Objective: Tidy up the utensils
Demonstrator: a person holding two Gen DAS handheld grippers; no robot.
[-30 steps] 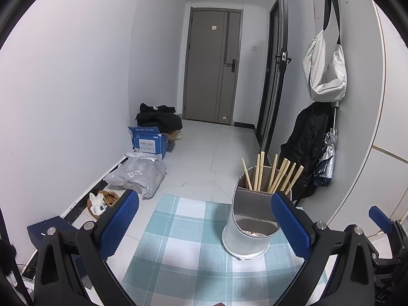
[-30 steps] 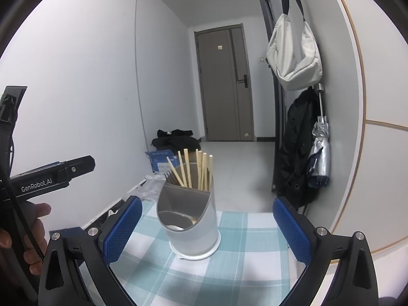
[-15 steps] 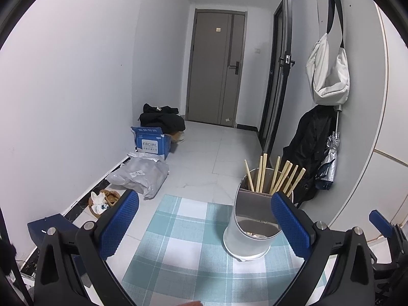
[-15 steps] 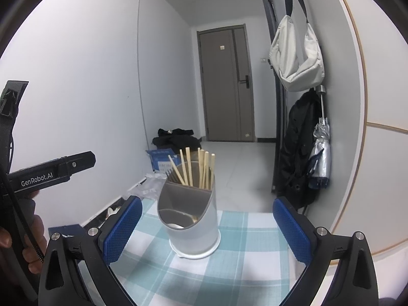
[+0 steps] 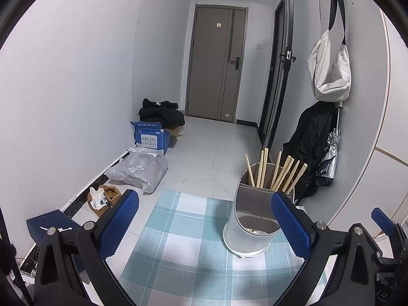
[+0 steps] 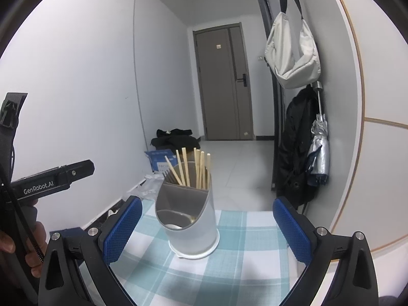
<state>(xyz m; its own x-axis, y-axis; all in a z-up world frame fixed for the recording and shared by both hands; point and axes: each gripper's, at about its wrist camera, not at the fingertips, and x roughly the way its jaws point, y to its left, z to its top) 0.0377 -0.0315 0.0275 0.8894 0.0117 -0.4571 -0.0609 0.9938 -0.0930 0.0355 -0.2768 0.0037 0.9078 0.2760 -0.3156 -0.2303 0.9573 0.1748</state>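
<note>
Holder (image 6: 190,219) upright on checked cloth (image 6: 229,267), chopsticks (image 6: 195,168) bunched in far compartment. I see it ahead of my right gripper (image 6: 204,232), between spread jaws, touching neither. In left view, holder (image 5: 248,225) sits right of centre, just behind right pad (image 5: 290,224) of left gripper (image 5: 204,227). Both tools wide apart, holding nothing, raised above cloth, level. Hand (image 6: 23,244) grips left tool at near left.

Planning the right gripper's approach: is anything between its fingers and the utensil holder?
Nothing. In the right wrist view only bare checked tablecloth lies between the open right gripper and the utensil holder, which stands upright with chopsticks in its rear compartment.
</note>
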